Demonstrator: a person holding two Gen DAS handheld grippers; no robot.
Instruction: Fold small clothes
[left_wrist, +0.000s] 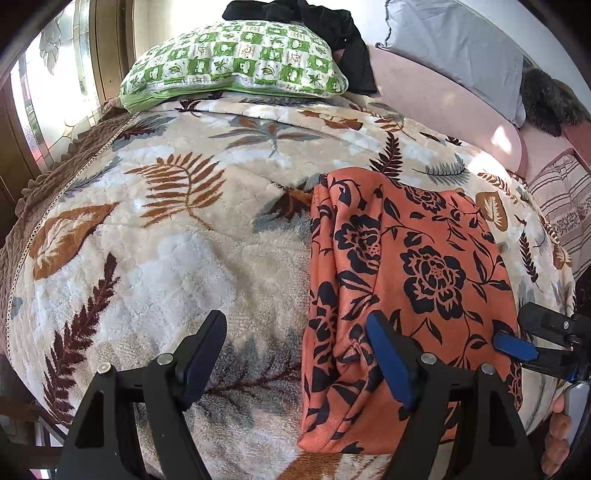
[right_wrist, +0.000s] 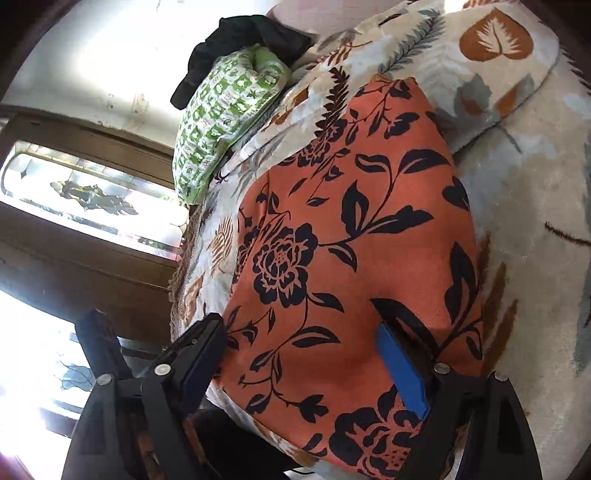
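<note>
An orange garment with a black flower print (left_wrist: 406, 280) lies folded into a long strip on a leaf-patterned blanket (left_wrist: 177, 229). My left gripper (left_wrist: 295, 354) is open just above the garment's near left edge, its right finger over the cloth and its left finger over the blanket. My right gripper (right_wrist: 303, 362) is open over the garment's near end (right_wrist: 332, 251), one finger at each side of it. It also shows in the left wrist view (left_wrist: 532, 339) at the garment's right edge.
A green checked pillow (left_wrist: 236, 66) and dark clothes (left_wrist: 332, 33) lie at the bed's far end. A grey pillow (left_wrist: 461, 51) and pink bedding (left_wrist: 443, 107) sit at the far right. A window (left_wrist: 51, 85) is on the left.
</note>
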